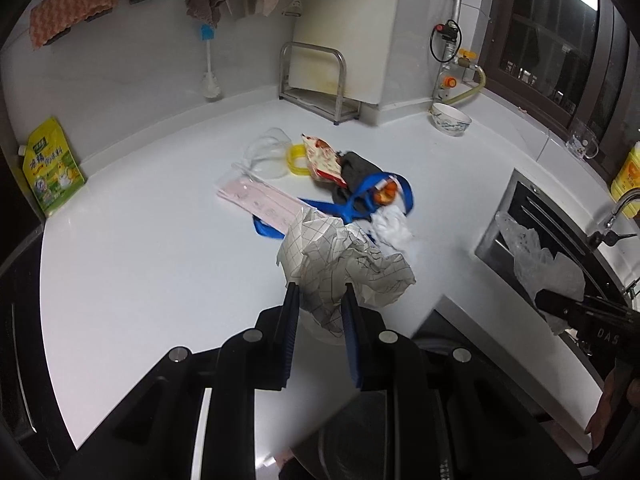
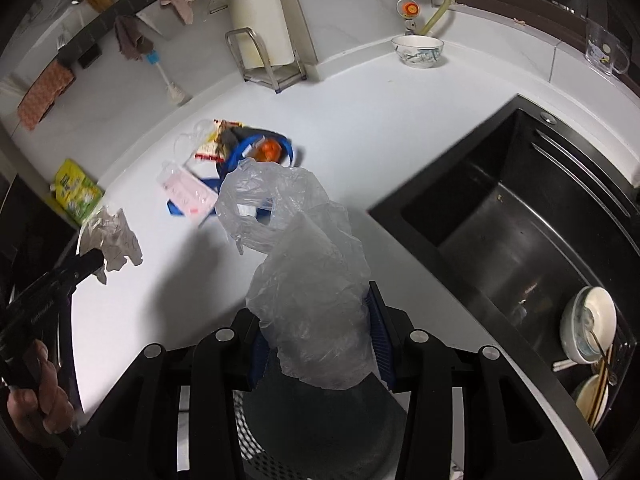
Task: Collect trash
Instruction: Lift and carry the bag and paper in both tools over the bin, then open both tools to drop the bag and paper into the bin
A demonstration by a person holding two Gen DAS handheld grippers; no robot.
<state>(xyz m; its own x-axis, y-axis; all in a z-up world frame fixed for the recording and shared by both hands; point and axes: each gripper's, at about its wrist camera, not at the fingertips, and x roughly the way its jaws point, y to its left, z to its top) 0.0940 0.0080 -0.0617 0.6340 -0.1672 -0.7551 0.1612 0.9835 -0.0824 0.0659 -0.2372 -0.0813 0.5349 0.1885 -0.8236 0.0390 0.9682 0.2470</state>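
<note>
My left gripper (image 1: 320, 294) is shut on a crumpled sheet of grid paper (image 1: 344, 264), held above the white counter (image 1: 140, 240); it also shows in the right wrist view (image 2: 114, 236). My right gripper (image 2: 314, 312) is shut on a clear plastic bag (image 2: 296, 264), also seen in the left wrist view (image 1: 540, 256). A pile of trash lies mid-counter: a snack wrapper (image 1: 322, 158), blue strap (image 1: 360, 200), pink packet (image 1: 260, 202), white tissue (image 1: 392, 230), clear plastic (image 1: 266, 152), yellow ring (image 1: 296, 158).
A black sink (image 2: 520, 216) with bowls (image 2: 588, 324) is at the right. A patterned bowl (image 1: 450, 120), metal rack (image 1: 316, 80), green pouch (image 1: 50, 168), brush (image 1: 208, 68) and oil bottle (image 1: 630, 176) stand along the counter's back. A dark bin (image 2: 320, 432) sits below the counter edge.
</note>
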